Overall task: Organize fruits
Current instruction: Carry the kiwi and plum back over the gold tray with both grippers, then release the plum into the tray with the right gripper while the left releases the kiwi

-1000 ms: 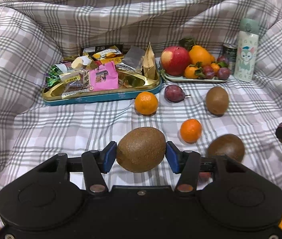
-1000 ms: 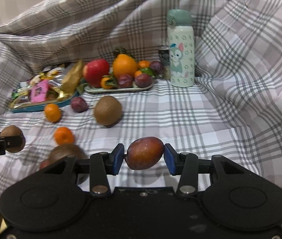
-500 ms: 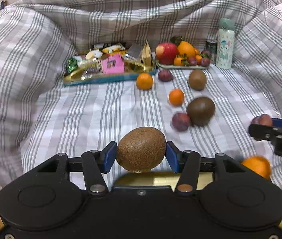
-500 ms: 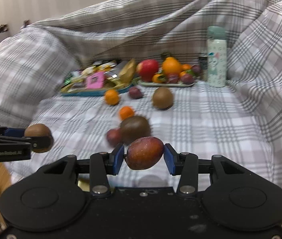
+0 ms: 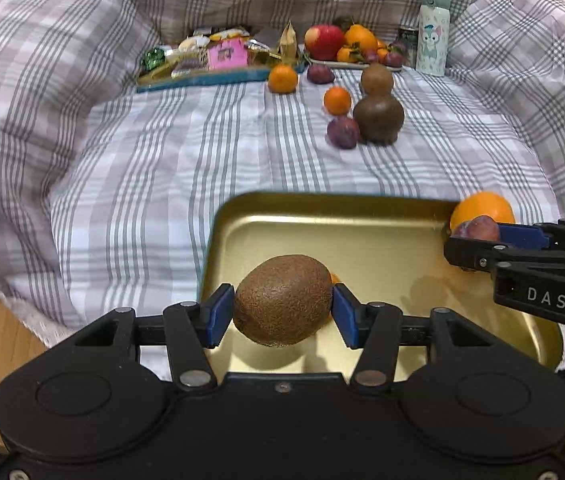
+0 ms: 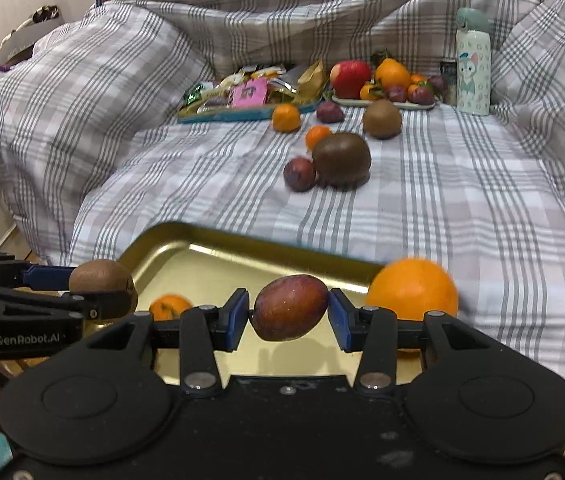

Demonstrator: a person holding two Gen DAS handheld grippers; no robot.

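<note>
Both tongs hover over the gold tray [image 5: 218, 232], the left tongs [image 5: 282, 312] clamped on a kiwi [image 5: 282, 300], the right tongs [image 6: 288, 314] on a plum [image 6: 289, 307]; two oranges are already there, and several loose fruits [image 5: 378, 116] remain on the bed.

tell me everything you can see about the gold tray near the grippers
The gold tray is a shallow rectangular pan, metal by its shine, with rounded corners and a raised rim. It lies flat on the striped plaid cloth at the near edge. Inside, a small orange fruit rests near the left side and a large orange sits at its right corner. Both grippers hang over it; their shadows fall on its floor.
</note>
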